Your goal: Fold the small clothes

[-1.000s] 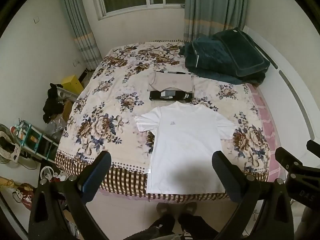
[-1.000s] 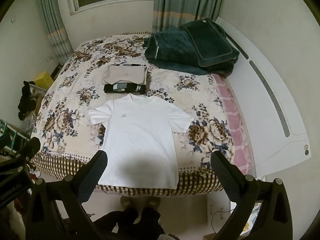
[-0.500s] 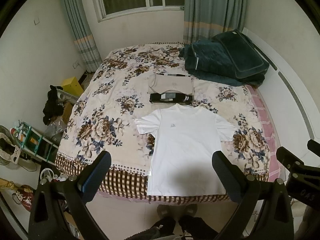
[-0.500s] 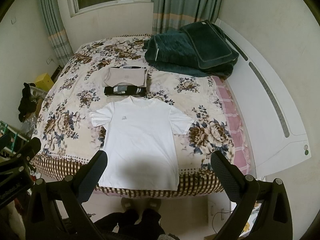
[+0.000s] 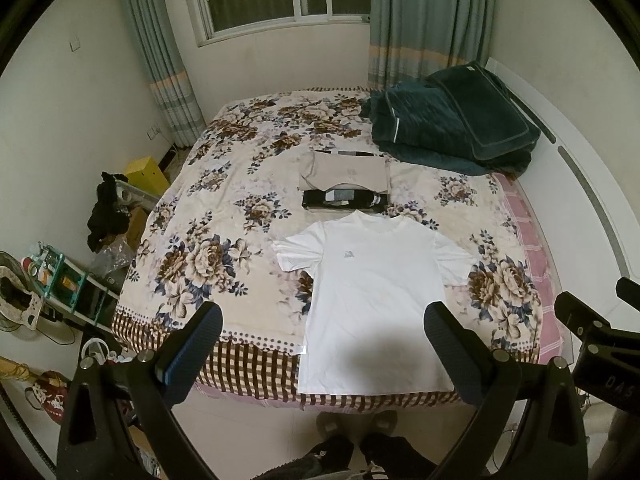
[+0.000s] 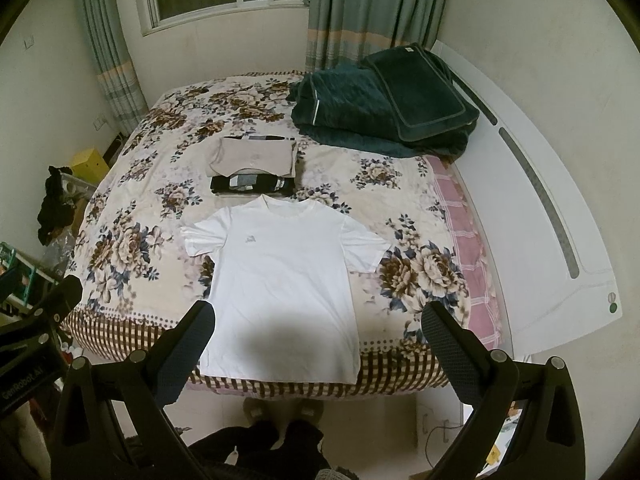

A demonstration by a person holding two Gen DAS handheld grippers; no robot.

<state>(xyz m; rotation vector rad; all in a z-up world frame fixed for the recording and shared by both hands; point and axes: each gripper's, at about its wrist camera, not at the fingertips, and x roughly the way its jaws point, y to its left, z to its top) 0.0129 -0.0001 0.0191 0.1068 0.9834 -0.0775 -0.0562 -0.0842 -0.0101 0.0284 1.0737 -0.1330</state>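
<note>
Left gripper [image 5: 322,332] and right gripper [image 6: 318,330] spread wide, empty, high above bed [image 6: 132,216]. White T-shirt [image 6: 280,280] flat ahead: light, limp. Pinch sleeve edges, likely.

T-shirt [image 5: 376,304] flat on bed [image 5: 208,216] near edge; two folded garments [image 5: 346,182] behind collar; quilt [image 5: 452,128] far right

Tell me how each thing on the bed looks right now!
White T-shirt: spread flat, unfolded, hem at the bed's edge.
Beige garment: folded.
Black garment: folded.
Dark green quilt: bundled, a cushion on top.
Left hand-held gripper: open, empty.
Right hand-held gripper: open, empty.
</note>
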